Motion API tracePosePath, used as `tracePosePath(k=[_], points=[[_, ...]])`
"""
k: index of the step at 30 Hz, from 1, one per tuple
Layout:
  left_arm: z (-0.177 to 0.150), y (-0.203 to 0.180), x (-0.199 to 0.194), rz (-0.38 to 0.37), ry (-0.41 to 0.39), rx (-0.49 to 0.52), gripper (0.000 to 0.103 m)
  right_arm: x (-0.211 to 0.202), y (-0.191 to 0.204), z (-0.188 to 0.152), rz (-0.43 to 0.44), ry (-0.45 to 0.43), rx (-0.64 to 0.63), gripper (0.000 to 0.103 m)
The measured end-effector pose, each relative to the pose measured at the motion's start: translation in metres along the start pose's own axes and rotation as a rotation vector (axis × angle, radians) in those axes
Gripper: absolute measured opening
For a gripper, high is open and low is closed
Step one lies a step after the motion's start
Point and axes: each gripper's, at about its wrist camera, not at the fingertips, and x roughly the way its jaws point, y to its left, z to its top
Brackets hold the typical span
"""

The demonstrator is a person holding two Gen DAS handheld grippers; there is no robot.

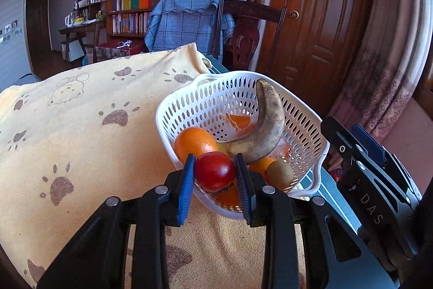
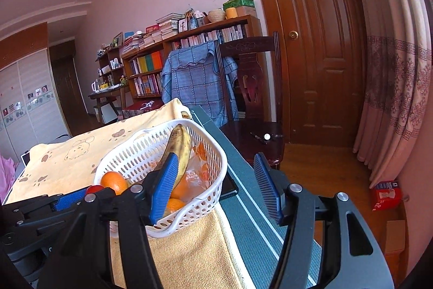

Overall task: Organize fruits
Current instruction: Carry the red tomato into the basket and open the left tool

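1. nearest our left lens, the left tongs (image 1: 215,175) are clenched on a red fruit (image 1: 215,174), smooth and glossy, perhaps a tomato or a plum; we cannot tell which. the blue pads (image 1: 186,191) press both its sides, and it sits at the near rim of the white slotted basket (image 1: 189,99).
2. the right tongs (image 2: 216,186) are released: they hold nothing, one pad over the basket's near edge and the other over the green striped mat (image 2: 243,207).
3. already in the basket: a spotted, overripe banana (image 1: 266,123) leaning up the far wall, an orange (image 1: 194,141) at the left, a brownish kiwi (image 1: 280,174) at the right, and more orange fruit lower down.
4. we judge the job near its end: no loose fruit shows on the paw-print towel (image 1: 81,126) that covers the worktop, so the red fruit looks like the last piece. what seems left is to lower it in and let go.
5. hard to make out: a crinkled clear wrapper (image 2: 196,172) blurs the orange things under the banana, so we cannot count them. the basket floor is hidden by fruit, and both tongs mask its near rim. whether the red fruit already rests on anything is unclear.
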Motion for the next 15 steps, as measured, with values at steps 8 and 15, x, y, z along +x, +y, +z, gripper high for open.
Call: tracePosePath(k=[8,15], points=[[-0.003,0.002,0.004,-0.020,-0.017,0.002,0.031,0.003,-0.001,0.003,-0.001,0.000,0.000,0.060],[-0.003,0.002,-0.007,-0.026,-0.068,-0.009,0.056,0.004,0.000,0.000,-0.001,0.003,-0.003,0.060]])
